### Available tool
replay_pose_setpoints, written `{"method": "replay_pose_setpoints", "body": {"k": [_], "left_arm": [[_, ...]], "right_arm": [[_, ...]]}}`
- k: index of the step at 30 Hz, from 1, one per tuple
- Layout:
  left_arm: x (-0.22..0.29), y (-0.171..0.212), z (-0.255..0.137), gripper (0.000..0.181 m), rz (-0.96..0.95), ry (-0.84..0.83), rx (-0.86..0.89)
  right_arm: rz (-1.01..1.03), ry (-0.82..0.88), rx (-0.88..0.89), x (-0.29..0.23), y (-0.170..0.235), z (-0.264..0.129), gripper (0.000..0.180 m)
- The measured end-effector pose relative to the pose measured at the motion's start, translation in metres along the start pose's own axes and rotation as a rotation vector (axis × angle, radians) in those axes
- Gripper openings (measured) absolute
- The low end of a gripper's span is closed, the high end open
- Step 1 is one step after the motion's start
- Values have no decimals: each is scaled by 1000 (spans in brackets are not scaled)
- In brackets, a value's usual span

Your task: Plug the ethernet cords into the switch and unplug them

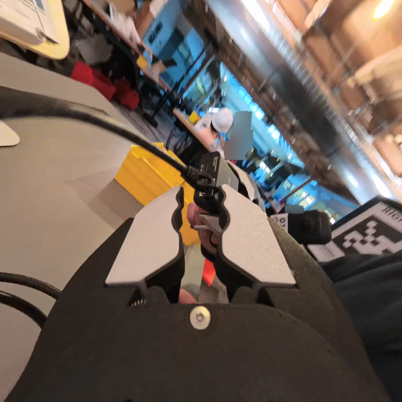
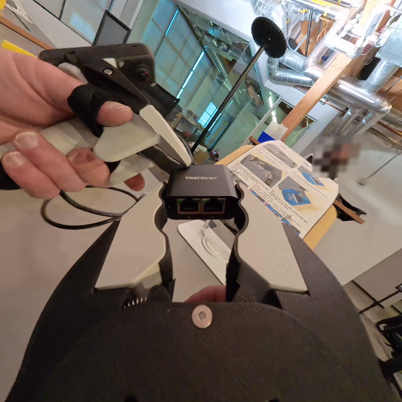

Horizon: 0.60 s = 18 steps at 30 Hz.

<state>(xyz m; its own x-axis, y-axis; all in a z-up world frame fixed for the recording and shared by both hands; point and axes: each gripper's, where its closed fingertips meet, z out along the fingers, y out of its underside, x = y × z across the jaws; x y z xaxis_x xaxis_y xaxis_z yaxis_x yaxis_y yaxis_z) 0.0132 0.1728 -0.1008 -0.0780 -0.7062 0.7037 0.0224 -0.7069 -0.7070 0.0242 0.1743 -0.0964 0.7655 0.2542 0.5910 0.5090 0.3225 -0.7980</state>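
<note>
I've got the switch point(image 2: 201, 191) clamped between my R gripper point(image 2: 200, 203) fingers, held up off the grey table point(image 2: 54, 250), its two front ports facing my R cam. Both of those ports are empty. On the switch's far side, per my L cam, one black ethernet cord point(image 1: 121, 132) is seated in a port, its plug point(image 1: 195, 177) right at the switch face; a second port just below it looks empty.

My L gripper point(image 1: 200, 196) sits just beside that plugged end, jaws narrow with a gap between the tips. I can't tell if they pinch the plug or its tab; looks like nothing's gripped yet.

Progress, my guess: one cord in, so I'm mid-cycle, either just plugged or about to pull it. More cord loops point(image 2: 87, 208) lie on the table left of the switch.

Writing: the switch top carries a white brand logo. Right of the switch, a printed instruction sheet point(image 2: 282, 178) w/ photos and text.
</note>
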Motion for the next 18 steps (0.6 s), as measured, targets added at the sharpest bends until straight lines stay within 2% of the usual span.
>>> {"method": "replay_pose_setpoints", "body": {"k": [3,4,7,9,14,18], "left_arm": [[6,3,0,31,-75,67,73],[9,7,4,35,-67,67,59],[5,8,4,29,-36,18,47],[2,11,2,27,-16,13,-15],[-13,20,-12,24,109,-42,-254],[-8,33,-20,24,208,27,-474]], "right_arm": [[-28,4,-8,-7,-3,2,61],[-32,5,-7,-10,-3,3,61],[11,-20,-5,-13,-1,4,60],[36,-70,-31,-17,4,4,60],[230,-392,-89,-40,6,-11,71],[467,-562,-163,-46,5,-17,57]]}}
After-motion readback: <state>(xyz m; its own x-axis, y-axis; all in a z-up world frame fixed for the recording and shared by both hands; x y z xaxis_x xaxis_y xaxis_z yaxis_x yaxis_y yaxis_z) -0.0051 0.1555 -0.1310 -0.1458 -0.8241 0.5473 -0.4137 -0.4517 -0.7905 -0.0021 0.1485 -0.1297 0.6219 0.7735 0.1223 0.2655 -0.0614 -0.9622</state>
